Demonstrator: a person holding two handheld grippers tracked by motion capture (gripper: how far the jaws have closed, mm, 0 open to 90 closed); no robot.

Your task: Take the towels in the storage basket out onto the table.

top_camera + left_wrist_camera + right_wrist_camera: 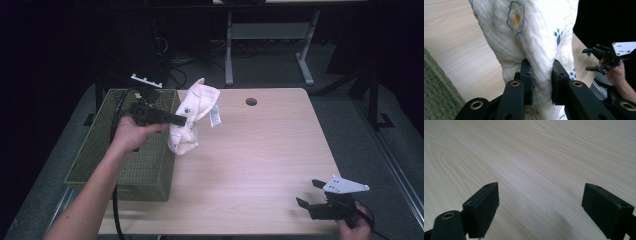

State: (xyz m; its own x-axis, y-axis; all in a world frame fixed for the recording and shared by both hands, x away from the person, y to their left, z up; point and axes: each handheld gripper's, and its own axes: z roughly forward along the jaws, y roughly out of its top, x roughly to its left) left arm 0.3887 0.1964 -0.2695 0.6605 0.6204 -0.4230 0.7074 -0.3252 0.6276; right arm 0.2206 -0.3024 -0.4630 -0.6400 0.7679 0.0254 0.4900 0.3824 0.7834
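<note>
Above the left half of the pale wooden counter (260, 150), your left claw (181, 120) held a white quilted cloth (192, 117) up in the air. The cloth hung just beside the right rim of a green woven basket (125, 145), which stood at the counter's left edge. Its lower end drooped to the counter surface next to the basket; whether it touched the wood could not be told. A small white tag (215, 116) dangled from the cloth's right side.

In the left gripper view, your left claw (541, 82) was clamped on a fold of the cloth (534, 32), with fabric pinched tight between the two black jaws. The cloth carried small prints: a fried egg shape with an orange centre and dark blue paw marks. A corner of the basket (436, 82) sat at the lower left of that view, and the counter (456, 37) lay behind the cloth.

Your left hand (131, 134) gripped the tool over the basket, with your forearm reaching in from the bottom edge and a black cable trailing beneath it.

Your right claw (308, 194) rested low at the counter's near right corner, well apart from the cloth. Its jaws stood wide apart with nothing between them. In the right gripper view, your right claw (540, 206) looked along bare wood grain (536, 157). Your right hand (356, 226) held that tool at the bottom edge, and a grey three-cornered plate sat on top of it.

A small round hole (251, 102) was set in the counter near its far edge.
</note>
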